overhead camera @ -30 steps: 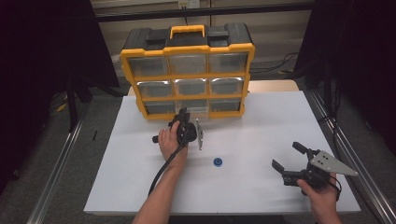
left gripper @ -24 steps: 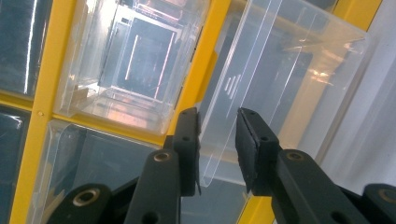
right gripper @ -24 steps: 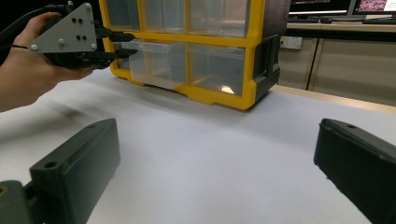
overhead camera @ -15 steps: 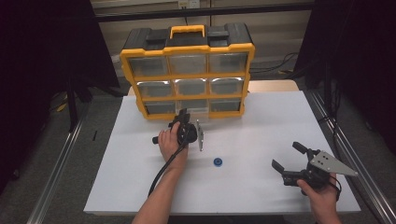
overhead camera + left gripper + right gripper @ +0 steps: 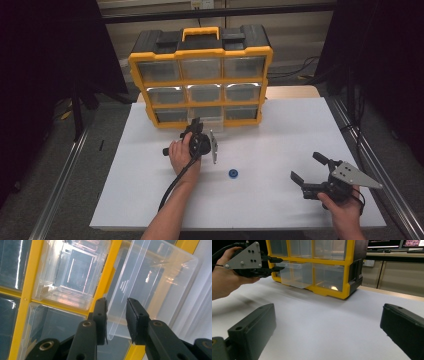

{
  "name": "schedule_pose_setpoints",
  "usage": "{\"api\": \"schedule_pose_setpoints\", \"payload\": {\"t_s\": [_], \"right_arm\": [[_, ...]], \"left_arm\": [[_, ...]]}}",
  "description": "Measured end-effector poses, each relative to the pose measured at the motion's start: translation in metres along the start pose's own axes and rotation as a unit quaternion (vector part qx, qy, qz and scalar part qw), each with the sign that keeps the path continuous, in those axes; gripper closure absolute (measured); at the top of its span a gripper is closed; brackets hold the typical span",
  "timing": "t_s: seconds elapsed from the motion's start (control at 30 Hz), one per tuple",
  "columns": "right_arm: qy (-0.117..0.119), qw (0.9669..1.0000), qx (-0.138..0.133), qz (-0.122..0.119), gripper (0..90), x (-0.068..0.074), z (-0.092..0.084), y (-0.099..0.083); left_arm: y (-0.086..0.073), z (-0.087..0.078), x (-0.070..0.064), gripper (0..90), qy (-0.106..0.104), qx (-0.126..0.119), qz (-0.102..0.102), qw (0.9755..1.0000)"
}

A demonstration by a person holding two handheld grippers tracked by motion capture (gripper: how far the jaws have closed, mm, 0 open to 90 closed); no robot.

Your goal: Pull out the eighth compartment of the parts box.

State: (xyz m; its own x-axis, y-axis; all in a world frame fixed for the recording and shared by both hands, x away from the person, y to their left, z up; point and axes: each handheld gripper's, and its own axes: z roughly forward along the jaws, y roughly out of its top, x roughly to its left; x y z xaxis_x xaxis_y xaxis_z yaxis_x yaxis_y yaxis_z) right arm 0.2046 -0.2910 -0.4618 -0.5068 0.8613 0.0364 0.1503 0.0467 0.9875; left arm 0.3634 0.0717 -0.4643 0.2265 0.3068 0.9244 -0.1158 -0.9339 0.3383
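Observation:
A yellow and black drawer organizer (image 5: 200,75) with clear drawers stands at the back of the white table (image 5: 280,130). Its bottom middle clear drawer (image 5: 214,123) sticks out a little. My left gripper (image 5: 196,125) is at that drawer. In the left gripper view its jaws (image 5: 116,302) pinch the front lip of the clear drawer (image 5: 150,277). The right gripper view shows the same grip on the drawer (image 5: 297,275) from the side. My right gripper (image 5: 306,166) rests low at the right front, open and holding nothing (image 5: 328,310).
A small blue round part (image 5: 233,173) lies on the white sheet between the two hands. Metal rails (image 5: 65,175) run along both sides of the table. Cables (image 5: 300,67) lie behind the organizer at the right.

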Motion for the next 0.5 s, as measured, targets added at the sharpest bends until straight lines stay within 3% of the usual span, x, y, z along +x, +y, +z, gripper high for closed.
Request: {"api": "schedule_pose_setpoints", "payload": {"t_s": [0.5], "right_arm": [[0.003,1.0,0.002,0.002,0.0,0.0008,0.0003,-0.0002]], "left_arm": [[0.0002,-0.0036,-0.0002,71.0,0.003,0.0,0.002,1.0]]}}
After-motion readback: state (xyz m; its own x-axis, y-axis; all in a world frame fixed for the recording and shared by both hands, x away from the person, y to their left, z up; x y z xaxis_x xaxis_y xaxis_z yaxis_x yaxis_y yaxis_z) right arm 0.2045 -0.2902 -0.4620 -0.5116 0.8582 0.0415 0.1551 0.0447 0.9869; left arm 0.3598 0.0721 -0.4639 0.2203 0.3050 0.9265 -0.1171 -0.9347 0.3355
